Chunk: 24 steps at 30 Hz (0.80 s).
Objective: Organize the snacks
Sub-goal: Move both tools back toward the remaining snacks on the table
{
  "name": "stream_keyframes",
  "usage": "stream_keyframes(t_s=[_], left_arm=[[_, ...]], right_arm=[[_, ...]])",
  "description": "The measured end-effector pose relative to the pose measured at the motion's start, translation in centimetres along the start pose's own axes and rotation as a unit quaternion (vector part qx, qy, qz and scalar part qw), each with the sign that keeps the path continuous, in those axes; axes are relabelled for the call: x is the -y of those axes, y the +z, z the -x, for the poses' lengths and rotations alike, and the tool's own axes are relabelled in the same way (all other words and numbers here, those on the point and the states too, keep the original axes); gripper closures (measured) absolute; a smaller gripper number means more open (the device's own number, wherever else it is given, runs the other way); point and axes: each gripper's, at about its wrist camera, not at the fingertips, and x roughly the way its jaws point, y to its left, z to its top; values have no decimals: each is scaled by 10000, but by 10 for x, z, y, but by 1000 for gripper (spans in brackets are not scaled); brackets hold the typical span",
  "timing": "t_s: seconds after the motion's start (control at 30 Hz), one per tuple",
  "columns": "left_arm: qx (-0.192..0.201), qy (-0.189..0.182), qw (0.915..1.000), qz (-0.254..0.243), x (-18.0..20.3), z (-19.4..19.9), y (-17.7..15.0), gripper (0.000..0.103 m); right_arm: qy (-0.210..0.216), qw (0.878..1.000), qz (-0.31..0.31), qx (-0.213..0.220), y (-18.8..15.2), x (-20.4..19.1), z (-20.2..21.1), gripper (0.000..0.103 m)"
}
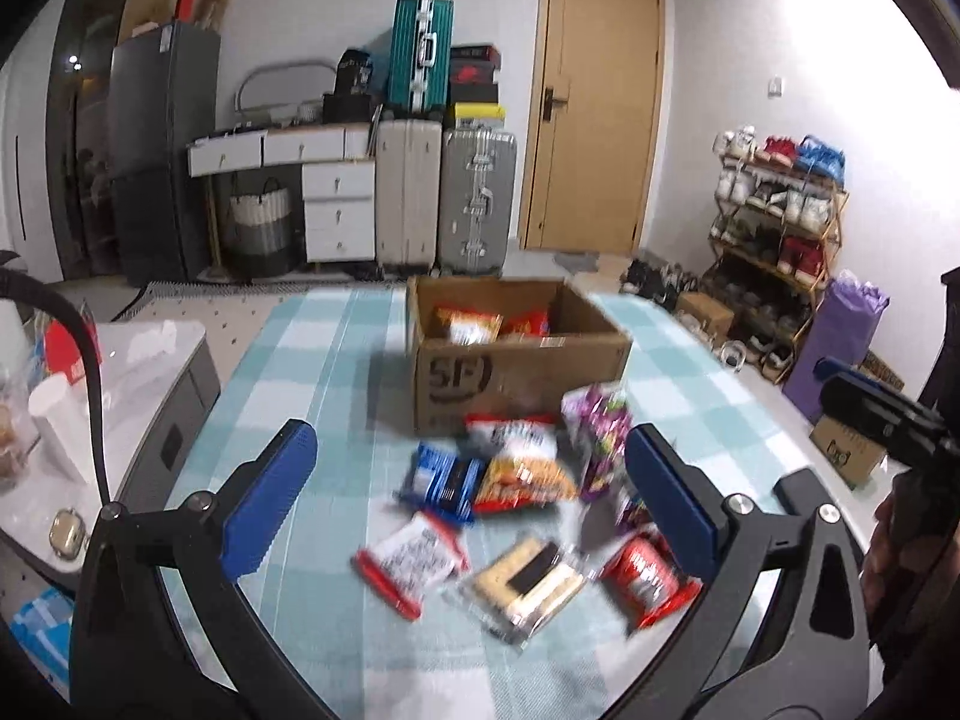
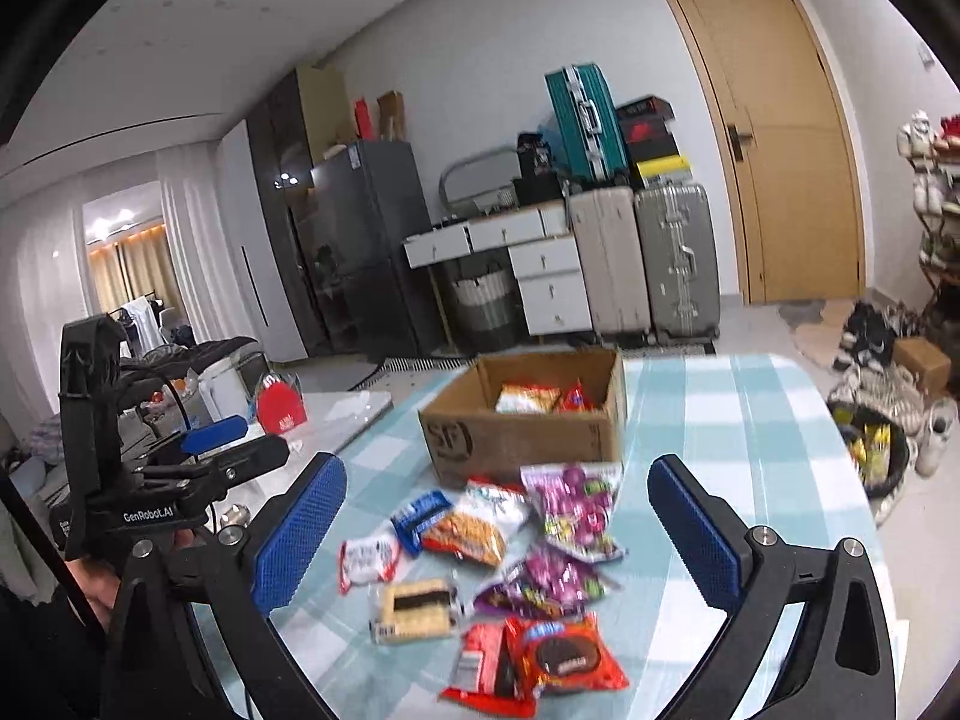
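Note:
A brown cardboard box (image 1: 522,372) (image 2: 528,435) stands on the checked tablecloth with two snack packs inside. In front of it lie several loose snacks: a purple candy bag (image 1: 600,438) (image 2: 576,510), an orange pack (image 1: 522,480) (image 2: 465,534), a blue pack (image 1: 444,480) (image 2: 420,513), a red-and-white pack (image 1: 408,558) (image 2: 367,558), a clear-wrapped biscuit (image 1: 522,585) (image 2: 414,606) and a red cookie pack (image 1: 648,576) (image 2: 558,657). My left gripper (image 1: 474,504) hovers open and empty above them. My right gripper (image 2: 498,540) is open and empty too. It also shows at the right edge of the left wrist view (image 1: 876,414).
A grey side table (image 1: 156,360) with a cup and clutter stands left of the table. Suitcases (image 1: 444,198), a drawer desk, a fridge and a wooden door (image 1: 600,102) line the far wall. A shoe rack (image 1: 780,222) stands to the right.

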Motion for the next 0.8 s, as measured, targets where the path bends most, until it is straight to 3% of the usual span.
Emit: stream_keyframes(t_s=[0.3,0.8], left_arm=[[-259,-47,9996,126,-14,-17,-41,0],[-629,-262,9976,-124,6,-52,-73,0]], right_arm=[[-107,9994,-131,-298,-39,12,-14,1],[2,9927,-641,-1024,-90,38,-46,1]])
